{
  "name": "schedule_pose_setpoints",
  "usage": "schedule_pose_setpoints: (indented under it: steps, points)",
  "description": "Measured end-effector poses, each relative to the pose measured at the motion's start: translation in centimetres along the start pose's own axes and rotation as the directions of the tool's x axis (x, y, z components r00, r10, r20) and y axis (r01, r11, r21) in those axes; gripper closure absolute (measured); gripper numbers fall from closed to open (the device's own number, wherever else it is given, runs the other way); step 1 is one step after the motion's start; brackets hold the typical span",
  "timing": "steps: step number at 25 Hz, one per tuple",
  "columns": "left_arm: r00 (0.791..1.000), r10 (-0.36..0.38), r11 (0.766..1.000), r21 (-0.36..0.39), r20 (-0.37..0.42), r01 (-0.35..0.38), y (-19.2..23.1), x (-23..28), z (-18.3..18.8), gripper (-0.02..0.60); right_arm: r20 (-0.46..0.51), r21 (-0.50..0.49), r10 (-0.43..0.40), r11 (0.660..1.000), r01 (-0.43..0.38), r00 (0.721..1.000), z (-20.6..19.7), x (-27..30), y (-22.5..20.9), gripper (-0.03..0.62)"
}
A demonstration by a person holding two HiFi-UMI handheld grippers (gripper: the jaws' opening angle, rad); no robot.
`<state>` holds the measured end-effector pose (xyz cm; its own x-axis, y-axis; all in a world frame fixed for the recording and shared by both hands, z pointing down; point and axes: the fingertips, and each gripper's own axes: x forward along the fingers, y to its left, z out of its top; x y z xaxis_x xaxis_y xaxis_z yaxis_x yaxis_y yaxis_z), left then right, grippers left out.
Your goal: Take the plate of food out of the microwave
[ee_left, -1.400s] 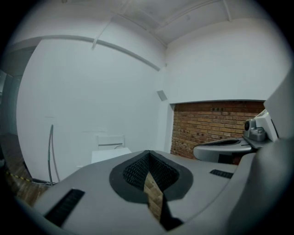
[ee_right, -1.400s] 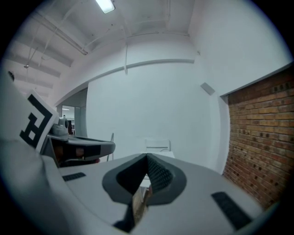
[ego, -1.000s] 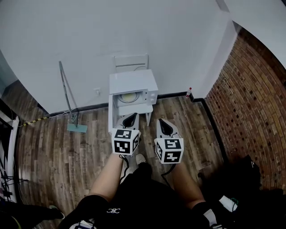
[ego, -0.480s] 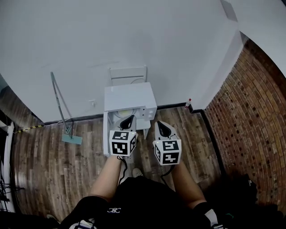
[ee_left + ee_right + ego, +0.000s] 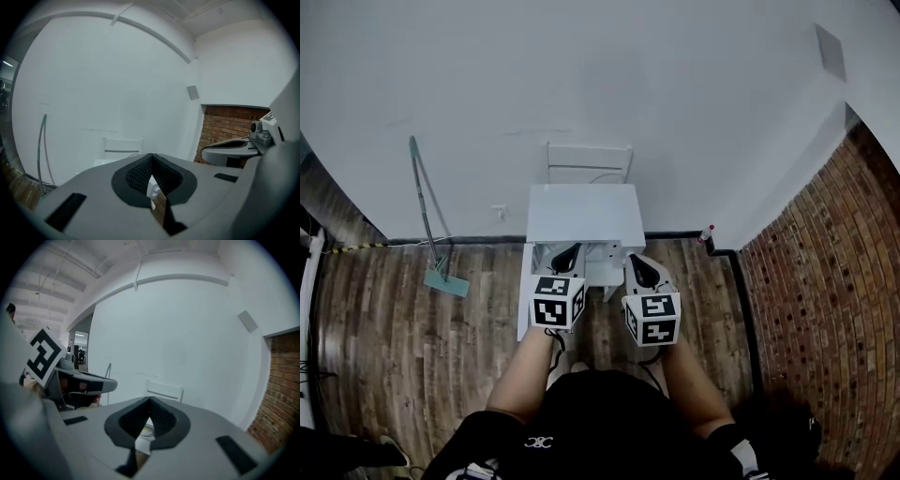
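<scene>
The white microwave (image 5: 584, 216) stands against the white wall, and its door (image 5: 523, 300) hangs open to the left. From above I see only its top and the upper edge of its opening; the plate of food is hidden in the head view. My left gripper (image 5: 570, 250) reaches up to the left half of the opening. My right gripper (image 5: 635, 261) is level with it at the microwave's right front corner. Both are shut with nothing in them, as the left gripper (image 5: 151, 155) and right gripper (image 5: 150, 400) views confirm. Below the right gripper's meeting tips a pale round edge shows faintly.
A white chair (image 5: 589, 159) stands behind the microwave against the wall. A long-handled mop (image 5: 433, 234) leans at the left. A small bottle (image 5: 706, 234) sits in the corner by the brick wall (image 5: 825, 281). The floor is wooden planks (image 5: 412, 347).
The view has closed in on the microwave, so its lit inside and the plate have slipped out of sight under its top. Both grippers stay shut, side by side, now at the opening.
</scene>
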<state>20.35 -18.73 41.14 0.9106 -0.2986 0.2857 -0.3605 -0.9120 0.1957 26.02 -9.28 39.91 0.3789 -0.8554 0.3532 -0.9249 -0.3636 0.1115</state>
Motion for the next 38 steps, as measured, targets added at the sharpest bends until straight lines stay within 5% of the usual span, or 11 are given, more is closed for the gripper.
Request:
schedule_pose_setpoints:
  steps: [12,25,32,38]
  points:
    - [0.988,0.147,0.983,-0.103,-0.040,-0.150,7.4,-1.6,-3.7,0.584,-0.084,-0.097,0.184,0.977,-0.192,0.979,-1.2,6.7,6.0,0.588]
    - [0.938,0.345,0.927,-0.141,-0.040,-0.348,8.4,-1.6,-4.1,0.584,-0.110,-0.203,0.374,0.899,-0.389,0.921,-1.7,11.0,6.3,0.588]
    - [0.856,0.515,0.827,-0.239,-0.040,-0.508,6.9,-1.4,-5.5,0.584,-0.152,-0.296,0.526,0.784,-0.546,0.837,-3.3,12.4,5.1,0.588]
    - [0.764,0.641,0.709,-0.322,-0.076,-0.627,4.4,-1.2,-8.8,0.584,-0.236,-0.369,0.643,0.634,-0.680,0.728,-6.0,12.5,4.7,0.588]
